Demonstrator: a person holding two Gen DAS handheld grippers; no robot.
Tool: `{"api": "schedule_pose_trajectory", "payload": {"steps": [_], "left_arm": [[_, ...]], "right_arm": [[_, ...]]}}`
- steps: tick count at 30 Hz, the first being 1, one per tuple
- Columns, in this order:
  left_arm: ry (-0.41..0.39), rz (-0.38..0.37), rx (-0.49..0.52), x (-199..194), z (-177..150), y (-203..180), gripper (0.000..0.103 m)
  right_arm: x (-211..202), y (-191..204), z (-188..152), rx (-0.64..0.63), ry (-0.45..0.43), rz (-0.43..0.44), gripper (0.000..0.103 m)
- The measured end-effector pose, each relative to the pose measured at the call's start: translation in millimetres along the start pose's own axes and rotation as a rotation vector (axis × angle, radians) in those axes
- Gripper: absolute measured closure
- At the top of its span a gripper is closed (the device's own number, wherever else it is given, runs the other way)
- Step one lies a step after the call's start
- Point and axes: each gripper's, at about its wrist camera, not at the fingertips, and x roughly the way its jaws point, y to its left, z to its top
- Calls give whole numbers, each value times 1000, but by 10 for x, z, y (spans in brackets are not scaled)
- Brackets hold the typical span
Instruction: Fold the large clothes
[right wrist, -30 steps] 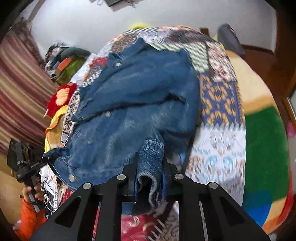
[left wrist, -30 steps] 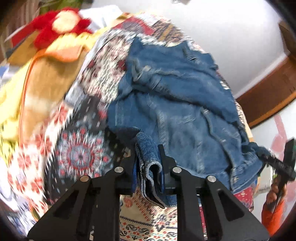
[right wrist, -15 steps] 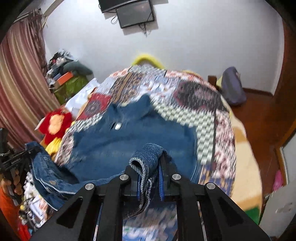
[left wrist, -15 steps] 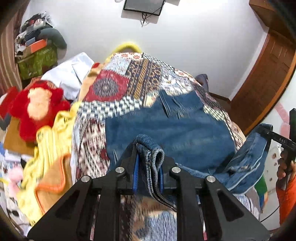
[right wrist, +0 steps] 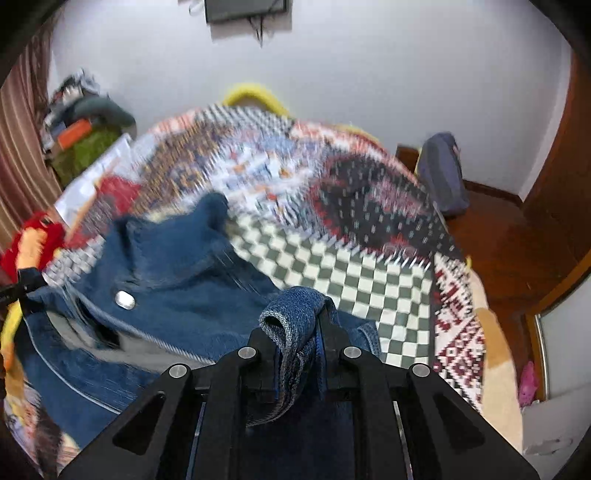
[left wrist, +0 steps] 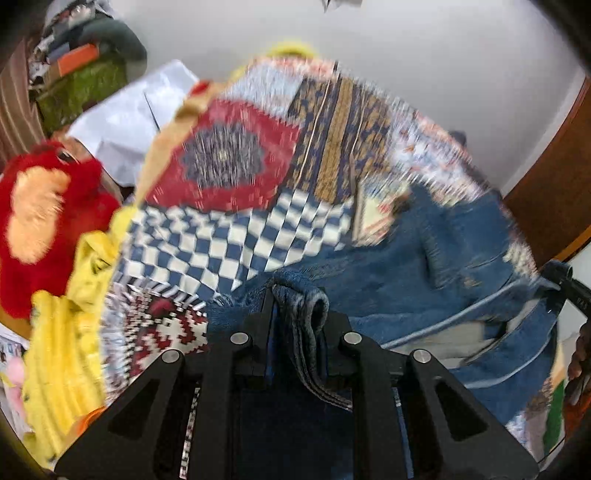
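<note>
Overhead, both wrist views look down on a bed covered by a patchwork quilt (left wrist: 236, 236) of many prints: a red medallion square, a blue-and-white checkerboard, striped gold-and-navy bands, and in the right wrist view a green-and-white checkered patch (right wrist: 369, 277) beside a dark dotted one. Much of the quilt is smeared by motion blur. A blue denim jacket (right wrist: 177, 295) lies spread across the near part of the bed, its collar toward the far side and one metal button (right wrist: 125, 299) showing. The left gripper (left wrist: 299, 328) pinches a bunched fold of the jacket's hem between its jaws, which are easing apart slightly with the cloth between them; the right gripper (right wrist: 299, 332) is pressed together on another doubled fold of denim. Beyond the bed stands a plain white wall (right wrist: 369, 74) with a dark screen (right wrist: 245, 9) mounted high and cables hanging under it. A yellow curved edge (right wrist: 255, 94) peeks over the quilt's far end. To the left sit a red plush toy (left wrist: 44, 221), a yellow cloth (left wrist: 62, 354), a white sheet (left wrist: 129, 122), and a heap of clutter against a striped curtain (right wrist: 18, 147). To the right are a reddish wooden floor (right wrist: 517, 240), a wooden door (left wrist: 554, 177), and a grey-blue bag (right wrist: 441, 173) on the floor.
</note>
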Motion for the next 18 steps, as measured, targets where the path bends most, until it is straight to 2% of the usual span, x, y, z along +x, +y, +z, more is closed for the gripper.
{"api": "schedule_pose_trajectory", "payload": {"steps": [1, 3, 4, 5, 10, 18], "left_arm": [[15, 12, 9, 88, -25, 3, 81], [45, 55, 29, 271, -107, 10, 71], [47, 87, 39, 312, -130, 10, 70], [57, 84, 56, 359, -157, 9, 67], [85, 101, 54, 385, -177, -4, 66], [120, 158, 98, 459, -194, -111, 63]], "right_arm": [[134, -42, -38, 5, 26, 8, 92], [263, -107, -97, 8, 51, 30, 91], [296, -128, -108, 8, 56, 42, 91], [306, -153, -115, 12, 61, 56, 91], [228, -324, -61, 67, 79, 137, 91], [-148, -437, -33, 108, 55, 180, 91]]}}
